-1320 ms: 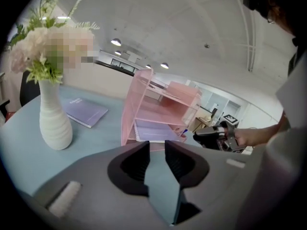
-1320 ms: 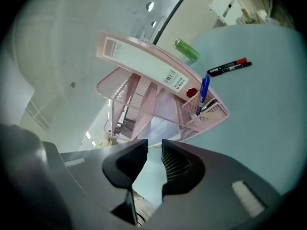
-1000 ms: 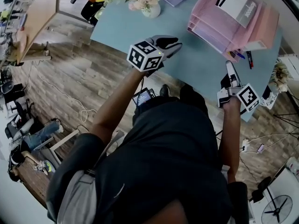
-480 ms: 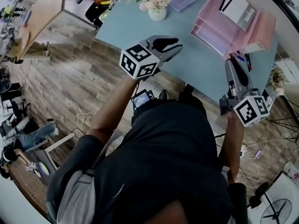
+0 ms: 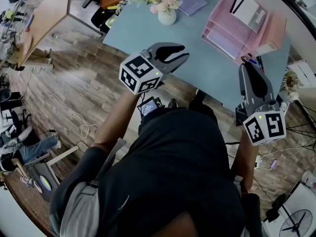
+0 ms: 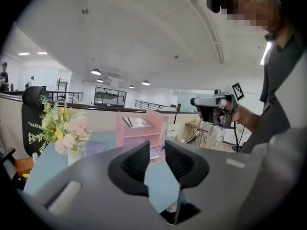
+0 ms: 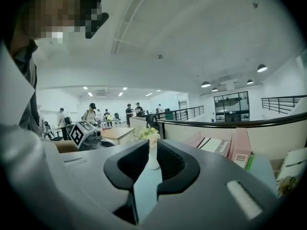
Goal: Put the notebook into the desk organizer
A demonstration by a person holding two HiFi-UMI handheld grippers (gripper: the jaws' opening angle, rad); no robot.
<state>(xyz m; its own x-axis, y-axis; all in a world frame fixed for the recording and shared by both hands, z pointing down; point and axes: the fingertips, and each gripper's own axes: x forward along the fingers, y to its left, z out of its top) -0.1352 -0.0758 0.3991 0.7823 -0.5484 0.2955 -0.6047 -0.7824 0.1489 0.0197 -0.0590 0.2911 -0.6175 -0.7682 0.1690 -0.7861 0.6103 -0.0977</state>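
Pale blue table (image 5: 197, 58) carries a pink tiered desk organizer (image 5: 232, 33); the thin, flat lavender notebook (image 5: 191, 0) lies between it and a white flower vase (image 5: 167, 16). Left gripper (image 5: 178, 52) jaws pressed together, empty; right gripper (image 5: 248, 69) jaws just closing, nearly together, empty

Both claws held up off the tabletop, nothing in either.
Left claw (image 5: 183, 53) is shut, its marker cube facing the head camera. Right claw (image 5: 246, 67) points forward; its jaws have just been closing and sit nearly together, empty. The forearms are well apart.
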